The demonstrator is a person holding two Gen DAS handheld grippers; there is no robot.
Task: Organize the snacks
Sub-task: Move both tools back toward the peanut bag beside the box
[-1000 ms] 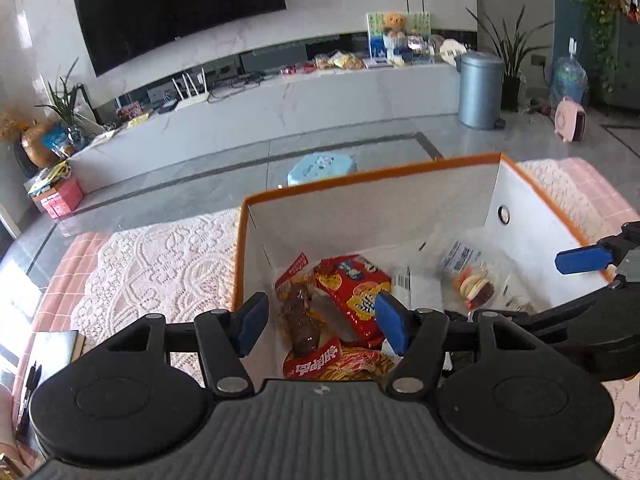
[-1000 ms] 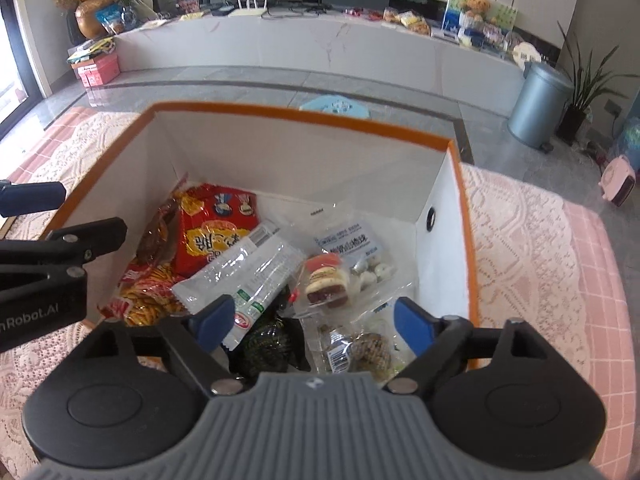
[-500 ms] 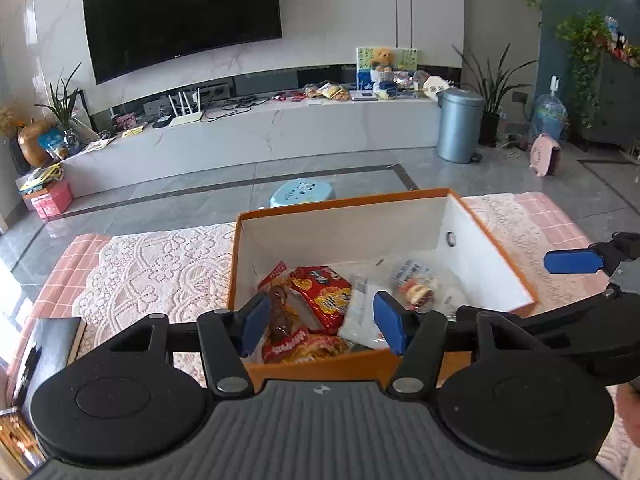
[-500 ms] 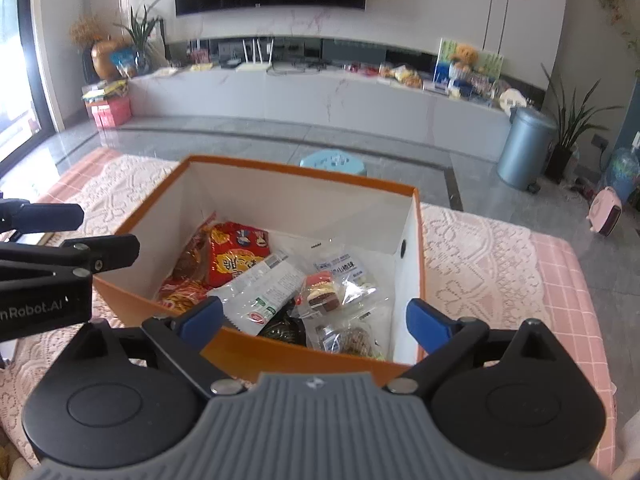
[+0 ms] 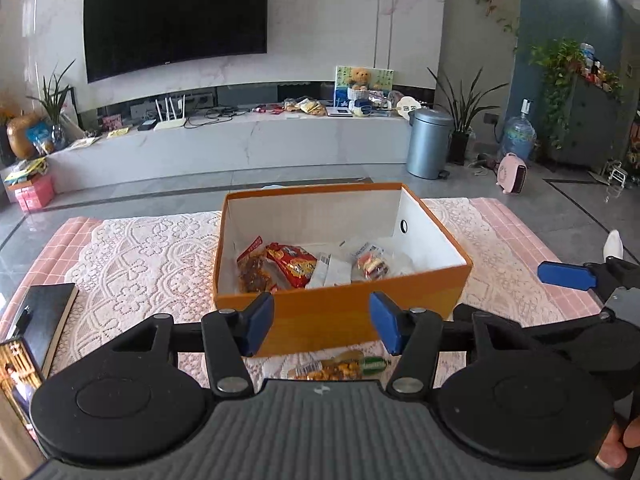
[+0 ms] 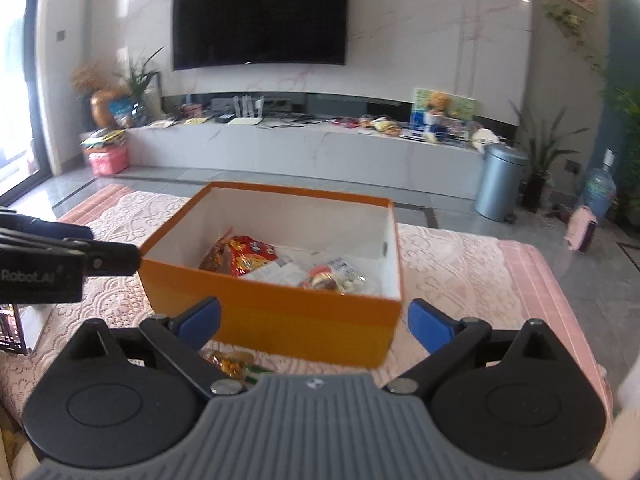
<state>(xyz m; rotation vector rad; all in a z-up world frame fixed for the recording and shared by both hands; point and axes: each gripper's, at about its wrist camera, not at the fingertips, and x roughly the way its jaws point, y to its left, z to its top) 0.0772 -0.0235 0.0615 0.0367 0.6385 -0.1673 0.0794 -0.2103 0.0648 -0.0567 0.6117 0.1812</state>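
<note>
Nearest on the tabletop point(image 5: 132, 264), under a white lace cloth point(image 5: 160, 248), one snack packet point(image 5: 340, 368) lies loose just in front of the orange box point(image 5: 340, 312). It is a slim clear sleeve of golden pieces with a green end, partly hidden by the left tongs point(image 5: 322, 322), which hover above it spread wide and empty. The right tongs point(image 6: 314, 320) stand wider still, also empty, facing the box's near wall. I judge the packet light, crinkly and slippery, its contents easy to crush, so a gentle pinch across the middle or at a sealed end suits it. Left of it lies a dark book point(image 5: 44, 316). Farther back, the stiff cardboard box, white inside, holds a red glossy bag point(image 5: 292, 262), a brown snack pack point(image 5: 250, 272) and clear soft pouches point(image 5: 370, 264). Beyond stand a steel bin point(image 5: 428, 142) and a black television point(image 5: 176, 16).
</note>
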